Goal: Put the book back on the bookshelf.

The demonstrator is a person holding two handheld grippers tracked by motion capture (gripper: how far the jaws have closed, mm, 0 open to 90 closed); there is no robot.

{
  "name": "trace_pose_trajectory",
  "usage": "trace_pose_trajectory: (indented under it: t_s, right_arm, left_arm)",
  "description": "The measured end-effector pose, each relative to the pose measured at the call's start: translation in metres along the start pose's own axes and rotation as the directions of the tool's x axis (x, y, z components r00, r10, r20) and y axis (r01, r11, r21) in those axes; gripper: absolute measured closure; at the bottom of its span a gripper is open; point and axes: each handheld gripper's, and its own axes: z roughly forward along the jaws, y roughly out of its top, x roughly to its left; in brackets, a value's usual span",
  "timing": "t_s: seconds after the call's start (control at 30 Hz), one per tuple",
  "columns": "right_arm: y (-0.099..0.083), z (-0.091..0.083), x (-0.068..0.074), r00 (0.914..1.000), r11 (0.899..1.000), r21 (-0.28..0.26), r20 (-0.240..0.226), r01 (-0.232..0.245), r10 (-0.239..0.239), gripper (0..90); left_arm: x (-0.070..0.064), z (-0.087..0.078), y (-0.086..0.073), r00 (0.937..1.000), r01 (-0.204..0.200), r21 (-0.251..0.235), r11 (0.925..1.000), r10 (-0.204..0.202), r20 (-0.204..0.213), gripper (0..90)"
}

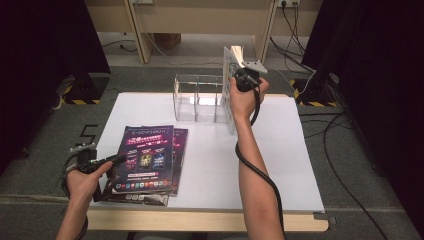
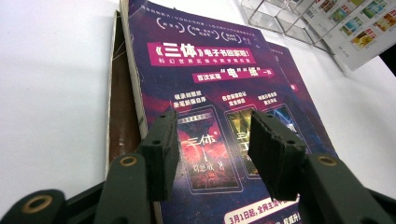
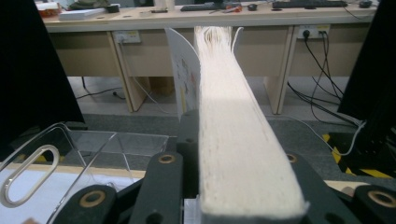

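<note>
My right gripper (image 1: 239,76) clamped a thick white-covered book (image 1: 231,95) upright, its long axis vertical, beside the clear acrylic rack (image 1: 197,97); my left gripper (image 2: 212,149) gaped empty over purple magazines (image 2: 219,93).

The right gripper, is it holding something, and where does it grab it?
Yes. The right gripper clamps a thick book, standing upright beside the clear rack, gripping it near its top edge.

Magazines (image 1: 147,160) before rack (image 1: 197,97) (upright book (image 1: 231,95) beside)
</note>
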Motion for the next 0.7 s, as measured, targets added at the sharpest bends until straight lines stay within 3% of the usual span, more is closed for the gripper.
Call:
trace_pose_trajectory:
  t_s: [0.23, 0.7]
  right_arm:
    - [-0.006, -0.004, 0.001, 0.9993, 0.999, 0.02, 0.012, 0.034, -0.034, 70.7]
    - [-0.009, -0.018, -0.004, 0.9995, 1.0, 0.02, -0.028, 0.017, -0.017, 62.3]
  left_arm:
    - [-0.001, 0.001, 0.0, 1.0, -0.004, 0.004, 1.0, 0.004, 0.003, 51.7]
    - [-0.004, 0.002, -0.001, 0.9999, -0.014, 0.008, 0.9999, 0.014, 0.004, 51.0]
